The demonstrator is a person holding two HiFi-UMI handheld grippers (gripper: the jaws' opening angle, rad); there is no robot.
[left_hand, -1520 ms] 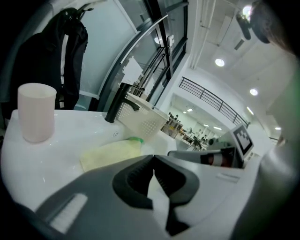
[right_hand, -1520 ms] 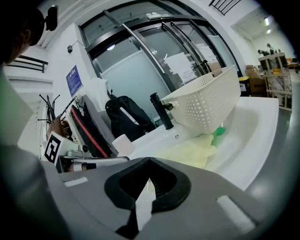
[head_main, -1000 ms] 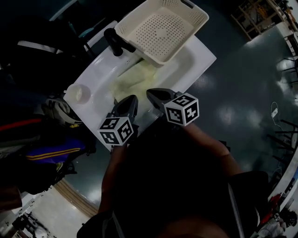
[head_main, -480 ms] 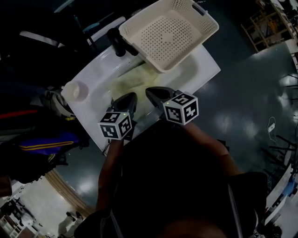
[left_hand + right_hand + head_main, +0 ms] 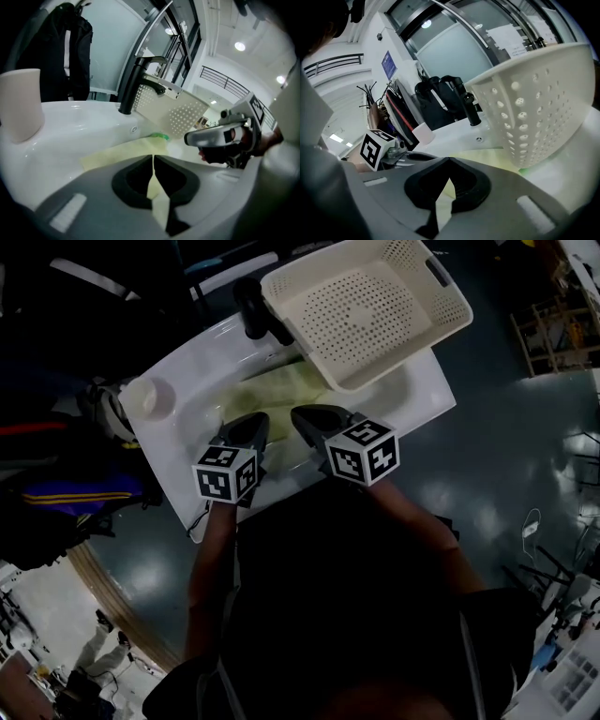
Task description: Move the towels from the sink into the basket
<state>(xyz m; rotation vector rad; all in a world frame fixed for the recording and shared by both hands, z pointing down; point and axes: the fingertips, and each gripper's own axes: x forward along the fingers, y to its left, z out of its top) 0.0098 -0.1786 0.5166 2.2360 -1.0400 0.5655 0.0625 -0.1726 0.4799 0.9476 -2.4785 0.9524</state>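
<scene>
A pale yellow-green towel [image 5: 281,390] lies flat in the white sink [image 5: 192,371]; it also shows in the left gripper view [image 5: 119,152] and the right gripper view [image 5: 487,159]. A cream perforated basket [image 5: 412,348] rests tilted on the sink's far right rim, empty. My left gripper [image 5: 251,420] hangs just above the towel's near edge, jaws shut with nothing in them [image 5: 153,157]. My right gripper [image 5: 302,414] hovers beside it on the right, also shut and empty [image 5: 449,160]. A bit of green cloth [image 5: 159,136] peeks out below the basket.
A black faucet [image 5: 255,310] stands at the back of the sink, next to the basket's left corner. A white cup [image 5: 150,395] sits on the left rim. Dark bags and clothing [image 5: 66,493] hang left of the sink.
Both grippers have moved forward and down over the sink's near rim, closer to the towel. Their jaws look the same as before.
</scene>
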